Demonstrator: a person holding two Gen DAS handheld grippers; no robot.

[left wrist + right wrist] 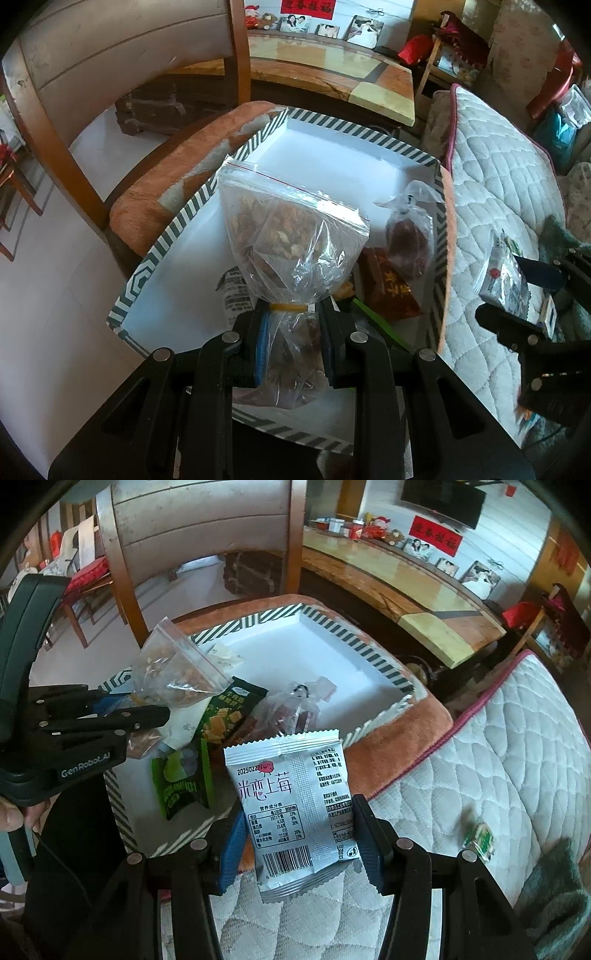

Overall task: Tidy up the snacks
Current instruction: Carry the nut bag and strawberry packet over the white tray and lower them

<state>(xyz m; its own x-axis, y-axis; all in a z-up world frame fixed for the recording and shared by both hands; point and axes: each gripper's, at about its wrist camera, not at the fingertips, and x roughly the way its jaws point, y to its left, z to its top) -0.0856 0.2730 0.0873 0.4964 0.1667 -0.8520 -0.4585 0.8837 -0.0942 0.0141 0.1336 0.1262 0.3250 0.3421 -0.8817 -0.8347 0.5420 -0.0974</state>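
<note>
We saw a box (255, 146) with a white interior and a dark green-and-white striped rim — resting on an orange plush cushion (166, 177). The clear zip bag (291, 236) held brown pieces and bore a yellow rubber band (289, 306). The silver packet (295, 812) carried black print and a red strawberry mark — beside it, a white diamond-quilted mattress (498, 775) with pink piping.

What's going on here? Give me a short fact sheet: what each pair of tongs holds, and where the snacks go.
left tongs: shut on clear zip bag, held over the box
right tongs: shut on silver packet, above the quilted mattress
container: striped box on a chair cushion
already in box: green packet, red packet, small clear bag
still out: small green sweet on the mattress
</note>
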